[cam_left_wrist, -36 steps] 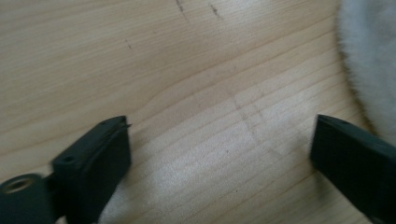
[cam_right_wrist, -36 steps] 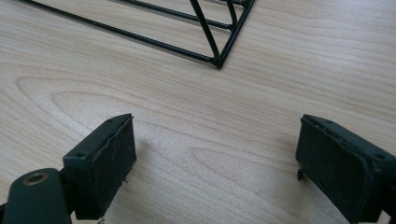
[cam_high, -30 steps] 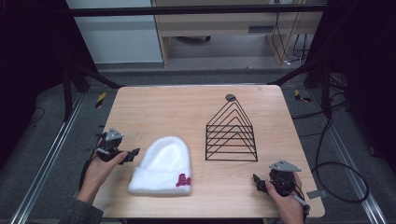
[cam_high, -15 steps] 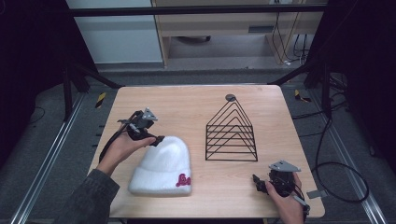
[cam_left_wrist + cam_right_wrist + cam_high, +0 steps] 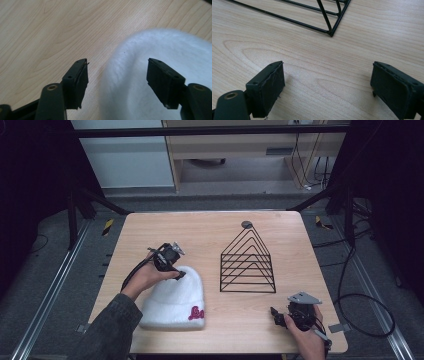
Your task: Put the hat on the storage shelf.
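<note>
High view: your left gripper (image 5: 181, 274) hovers at the far edge of the white beanie (image 5: 175, 297) on the wooden table (image 5: 210, 227), jaws spread wide astride its fuzzy rim. Your right gripper (image 5: 274, 315) rests near-right, jaws released, near the black wire rack (image 5: 247, 262).

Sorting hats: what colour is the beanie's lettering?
Dark red on the white beanie, clearest in the high view.

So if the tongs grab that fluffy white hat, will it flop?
Probably. The white hat looks soft and fuzzy, so it would likely sag and bunch between the open left tongs. It also seems light, and lying flat, unlikely to roll.
</note>
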The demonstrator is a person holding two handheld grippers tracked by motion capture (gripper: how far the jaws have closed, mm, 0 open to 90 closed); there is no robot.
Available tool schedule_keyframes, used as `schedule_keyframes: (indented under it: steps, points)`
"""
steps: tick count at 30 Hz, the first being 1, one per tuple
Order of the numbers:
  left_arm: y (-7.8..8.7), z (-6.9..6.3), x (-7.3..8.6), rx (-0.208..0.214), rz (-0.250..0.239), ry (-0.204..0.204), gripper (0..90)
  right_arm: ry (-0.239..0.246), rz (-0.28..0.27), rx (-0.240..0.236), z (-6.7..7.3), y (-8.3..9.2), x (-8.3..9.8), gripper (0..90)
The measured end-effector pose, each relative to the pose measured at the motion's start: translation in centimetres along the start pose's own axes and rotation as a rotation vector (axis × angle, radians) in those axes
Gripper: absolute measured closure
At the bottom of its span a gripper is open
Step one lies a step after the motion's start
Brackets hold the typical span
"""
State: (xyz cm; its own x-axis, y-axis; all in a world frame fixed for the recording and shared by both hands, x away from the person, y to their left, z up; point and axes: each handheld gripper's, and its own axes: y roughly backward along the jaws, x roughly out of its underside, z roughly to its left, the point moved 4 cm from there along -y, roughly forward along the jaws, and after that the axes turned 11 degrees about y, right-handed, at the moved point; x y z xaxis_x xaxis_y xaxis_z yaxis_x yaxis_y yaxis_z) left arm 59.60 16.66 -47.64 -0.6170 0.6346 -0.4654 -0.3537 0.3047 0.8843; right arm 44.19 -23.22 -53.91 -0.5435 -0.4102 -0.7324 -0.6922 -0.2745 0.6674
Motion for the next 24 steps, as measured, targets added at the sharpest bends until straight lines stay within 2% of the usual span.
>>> schedule_keyframes:
  steps: [3, 4, 8, 12, 15, 18, 19, 21, 22, 24]
  points:
    - [-0.8, 0.2, -0.1, 0.003, 0.015, 0.012, 36.4, 0.0, 0.0, 0.0, 0.0, 0.0, 0.0, 12.3]
    - [-1.1, 0.3, -0.1, 0.005, 0.017, 0.012, 41.8, 0.0, 0.0, 0.0, 0.0, 0.0, 0.0, 12.3]
    - [-1.6, 0.2, -0.2, 0.023, 0.032, 0.002, 49.9, 0.0, 0.0, 0.0, 0.0, 0.0, 0.0, 12.3]
    - [-1.9, 0.0, -0.2, 0.042, 0.044, -0.004, 67.3, 0.002, -0.001, 0.002, 0.0, 0.0, 0.0, 12.3]
    - [-1.4, -0.3, -0.3, 0.048, 0.051, -0.012, 76.9, 0.002, -0.001, 0.001, 0.1, 0.0, 0.0, 12.3]
    - [-1.0, -0.4, -0.4, 0.05, 0.045, -0.012, 79.2, 0.002, -0.001, 0.001, 0.1, 0.0, 0.0, 12.3]
    - [-0.2, -0.6, -0.4, 0.044, 0.026, -0.011, 79.5, 0.001, -0.001, 0.001, 0.1, 0.0, 0.0, 12.3]
    - [0.1, -0.7, -0.5, 0.043, 0.015, -0.01, 79.8, 0.001, -0.001, 0.002, 0.1, 0.0, 0.0, 12.3]
    - [1.4, -0.8, -0.6, 0.038, -0.017, -0.018, 80.0, 0.001, -0.001, 0.002, 0.1, 0.0, 0.0, 12.3]
    - [2.6, -1.0, -0.7, 0.038, -0.052, -0.016, 80.3, 0.001, -0.001, 0.002, 0.1, 0.0, 0.0, 12.3]
